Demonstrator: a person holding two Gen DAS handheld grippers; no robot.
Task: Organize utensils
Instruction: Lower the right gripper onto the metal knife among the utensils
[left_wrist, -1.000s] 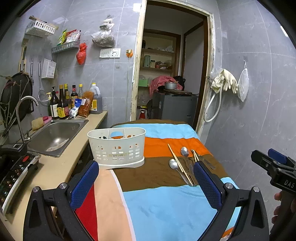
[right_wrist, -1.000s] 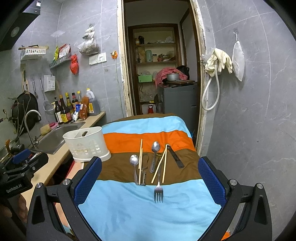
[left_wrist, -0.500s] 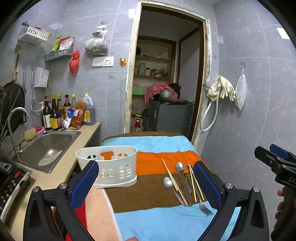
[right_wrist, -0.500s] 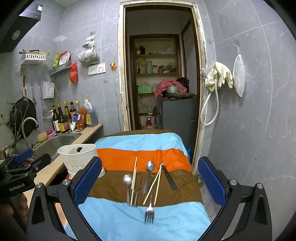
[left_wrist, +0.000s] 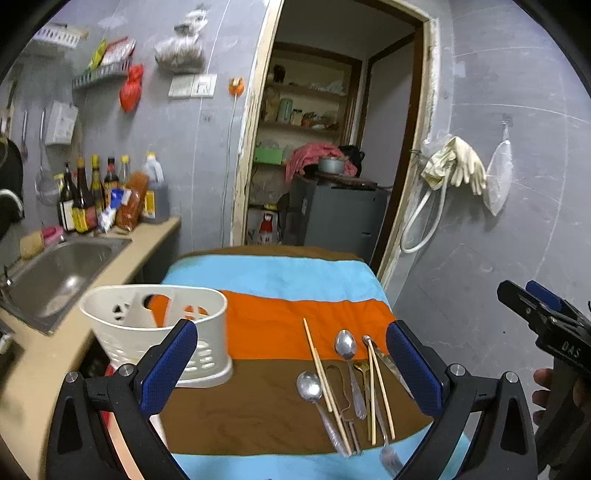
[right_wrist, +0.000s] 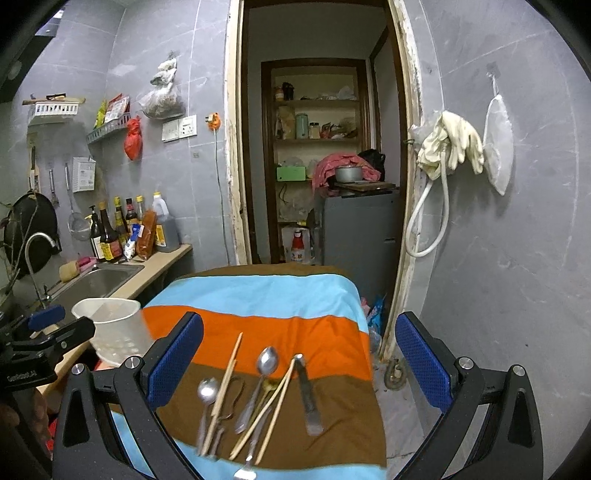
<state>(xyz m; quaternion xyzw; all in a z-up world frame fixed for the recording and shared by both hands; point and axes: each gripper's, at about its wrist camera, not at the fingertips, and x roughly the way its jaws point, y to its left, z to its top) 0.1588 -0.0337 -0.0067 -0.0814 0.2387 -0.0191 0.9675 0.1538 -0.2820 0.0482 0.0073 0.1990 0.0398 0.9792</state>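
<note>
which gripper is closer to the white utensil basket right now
Left. The left gripper hangs open just in front of the white utensil basket; the right gripper is open over the spoons and chopsticks, well off to the basket's right.

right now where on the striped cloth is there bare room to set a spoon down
Free: the far blue band behind the orange stripe, and the brown band between the white caddy and the utensil cluster. Crowded: where spoons, chopsticks and knife lie packed together.
</note>
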